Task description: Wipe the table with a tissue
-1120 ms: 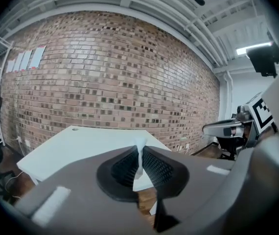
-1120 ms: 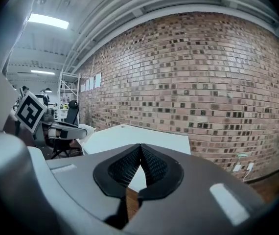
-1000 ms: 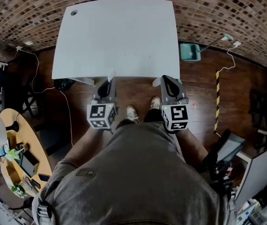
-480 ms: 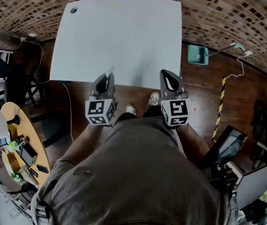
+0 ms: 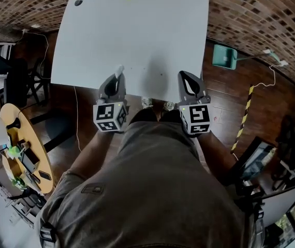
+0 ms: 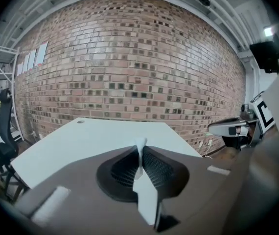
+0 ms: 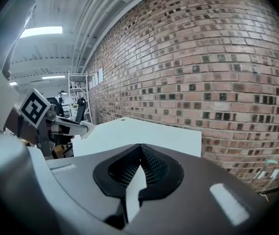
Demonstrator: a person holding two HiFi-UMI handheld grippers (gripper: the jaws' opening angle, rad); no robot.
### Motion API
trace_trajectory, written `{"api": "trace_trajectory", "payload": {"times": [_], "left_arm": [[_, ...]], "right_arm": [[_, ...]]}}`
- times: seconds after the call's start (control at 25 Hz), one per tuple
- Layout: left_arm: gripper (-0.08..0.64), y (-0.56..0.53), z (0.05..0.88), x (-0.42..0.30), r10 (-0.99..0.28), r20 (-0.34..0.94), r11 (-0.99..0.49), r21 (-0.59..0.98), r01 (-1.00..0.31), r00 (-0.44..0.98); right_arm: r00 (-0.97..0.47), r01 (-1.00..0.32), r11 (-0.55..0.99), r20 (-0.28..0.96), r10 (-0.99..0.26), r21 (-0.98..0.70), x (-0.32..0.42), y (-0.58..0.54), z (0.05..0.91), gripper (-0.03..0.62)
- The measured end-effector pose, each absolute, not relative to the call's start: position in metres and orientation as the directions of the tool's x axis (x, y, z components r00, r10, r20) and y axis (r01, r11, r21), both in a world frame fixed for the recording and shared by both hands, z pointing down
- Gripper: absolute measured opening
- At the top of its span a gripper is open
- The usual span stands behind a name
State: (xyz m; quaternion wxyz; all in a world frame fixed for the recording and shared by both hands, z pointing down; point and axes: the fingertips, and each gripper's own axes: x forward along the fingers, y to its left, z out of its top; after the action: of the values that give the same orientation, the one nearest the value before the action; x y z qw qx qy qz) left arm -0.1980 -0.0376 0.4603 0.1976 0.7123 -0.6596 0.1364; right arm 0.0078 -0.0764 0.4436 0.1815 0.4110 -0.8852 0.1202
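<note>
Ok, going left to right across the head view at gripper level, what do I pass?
round wooden side table → left gripper, shut on the tissue → right gripper, shut with nothing in it → teal container → yellow-black striped strip on the floor

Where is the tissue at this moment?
The tissue is pinched between the jaws of the left gripper, at the left of the head view, just over the near edge of the white table.
</note>
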Motion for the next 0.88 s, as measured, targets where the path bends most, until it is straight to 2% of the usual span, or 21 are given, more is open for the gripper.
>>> {"api": "trace_trajectory", "payload": {"times": [0.52, 0.88], "left_arm": [[0.023, -0.029, 0.556, -0.225, -0.746, 0.657, -0.053, 0.100, -0.994, 0.106], [0.023, -0.030, 0.599, -0.227, -0.640, 0.760, -0.121, 0.045, -0.992, 0.112]], "right_arm": [[-0.560, -0.786, 0.611, 0.520, -0.645, -0.088, -0.010, -0.081, 0.478, 0.014], [-0.529, -0.806, 0.583, 0.570, -0.628, -0.106, -0.006, -0.080, 0.498, 0.014]]}}
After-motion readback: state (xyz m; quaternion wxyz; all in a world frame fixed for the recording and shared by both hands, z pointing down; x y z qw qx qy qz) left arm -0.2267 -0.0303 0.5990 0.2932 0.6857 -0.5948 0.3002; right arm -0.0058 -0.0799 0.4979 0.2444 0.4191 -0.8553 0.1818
